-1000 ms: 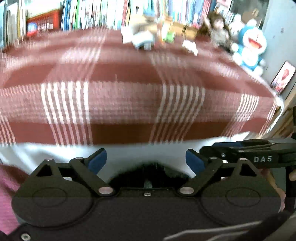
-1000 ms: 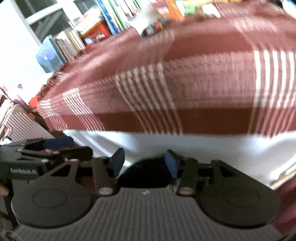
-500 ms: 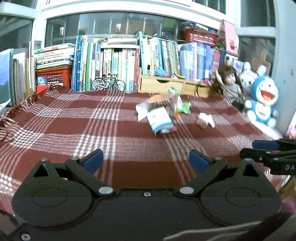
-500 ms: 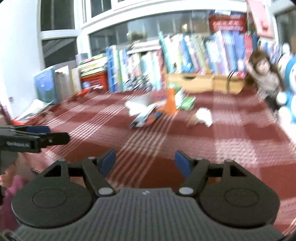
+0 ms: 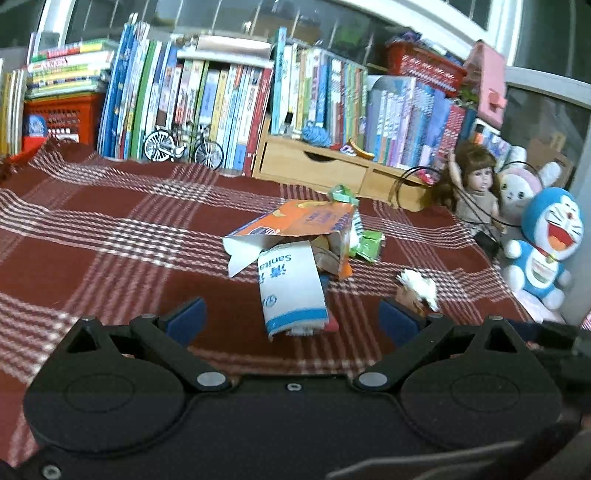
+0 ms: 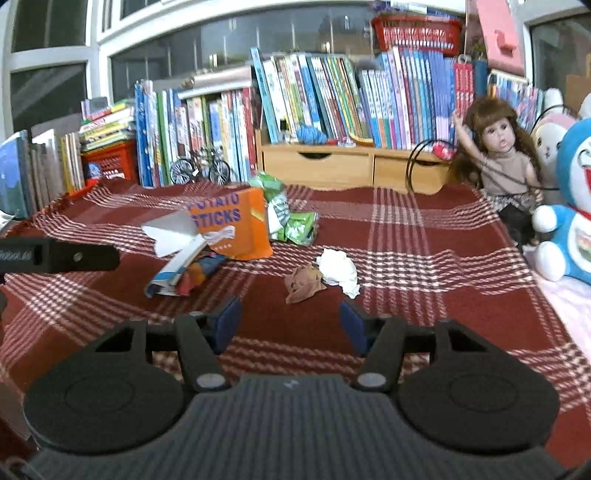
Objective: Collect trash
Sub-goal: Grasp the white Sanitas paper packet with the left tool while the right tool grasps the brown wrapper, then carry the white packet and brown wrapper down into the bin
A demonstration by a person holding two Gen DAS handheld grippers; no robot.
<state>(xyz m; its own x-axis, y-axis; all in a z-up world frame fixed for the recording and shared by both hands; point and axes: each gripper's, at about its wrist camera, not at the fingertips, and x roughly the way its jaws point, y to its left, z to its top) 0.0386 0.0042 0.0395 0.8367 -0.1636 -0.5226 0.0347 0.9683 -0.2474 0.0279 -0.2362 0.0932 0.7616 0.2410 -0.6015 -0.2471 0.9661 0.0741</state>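
With your right gripper (image 6: 290,325) empty and half-spread, pinch the light, soft white tissue wad (image 6: 338,271) at one o'clock across its middle.

Trash on the plaid cloth (image 6: 424,258), counted:
- one orange snack box (image 6: 236,225)
- one flat white-and-blue packet (image 5: 291,291)
- two green wrappers (image 6: 291,218)
- one white paper wad (image 6: 338,271)
- one brown scrap (image 6: 303,282)

Behind: one doll (image 6: 498,155), one blue plush (image 6: 570,214), one toy bicycle (image 6: 201,168), two red baskets (image 6: 417,31). Books too many to count.
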